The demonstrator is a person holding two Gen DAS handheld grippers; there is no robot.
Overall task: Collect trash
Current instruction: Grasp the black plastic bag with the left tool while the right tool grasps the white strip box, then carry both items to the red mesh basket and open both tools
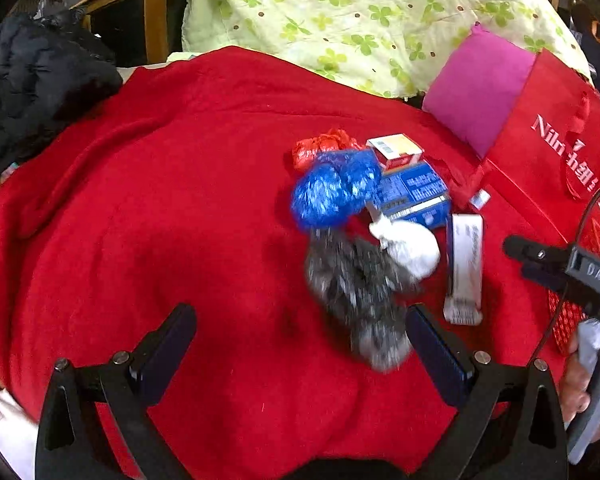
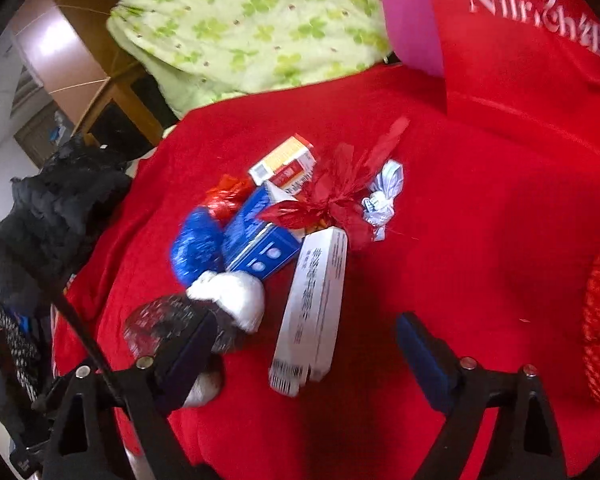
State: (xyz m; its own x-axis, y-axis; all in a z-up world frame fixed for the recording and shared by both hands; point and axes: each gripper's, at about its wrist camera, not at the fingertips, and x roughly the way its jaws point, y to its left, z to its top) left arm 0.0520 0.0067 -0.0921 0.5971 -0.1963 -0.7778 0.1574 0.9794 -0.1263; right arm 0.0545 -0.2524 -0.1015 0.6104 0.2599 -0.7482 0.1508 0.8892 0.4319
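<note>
Lying in one heap on the red blanket (image 1: 148,184), the trash is easy to find by the long white box (image 2: 316,308). From the right wrist view I see a crumpled red foil wrapper (image 2: 340,200) just behind this box, and a small knotted white bag (image 2: 384,196) beside the foil; the left wrist view hides both almost fully. The left view alone shows the right gripper (image 1: 528,258) from the side, with a hand (image 1: 580,384) on its handle, near the white box.

Left of the white box lie a blue carton (image 1: 416,196), a blue foil ball (image 1: 328,196), a white wad (image 1: 412,248) and a grey blurred bundle (image 1: 360,296). Behind them is a small orange-white box (image 1: 396,150).

The left gripper (image 1: 300,344) has its fingers spread, nothing between them. The right gripper's fingers also stand apart, above the blanket, and pinch nothing; its left finger (image 2: 188,348) covers part of the grey bundle.

A red bag (image 1: 552,148) with white letters stands behind the white box, cut off at the edge.
</note>
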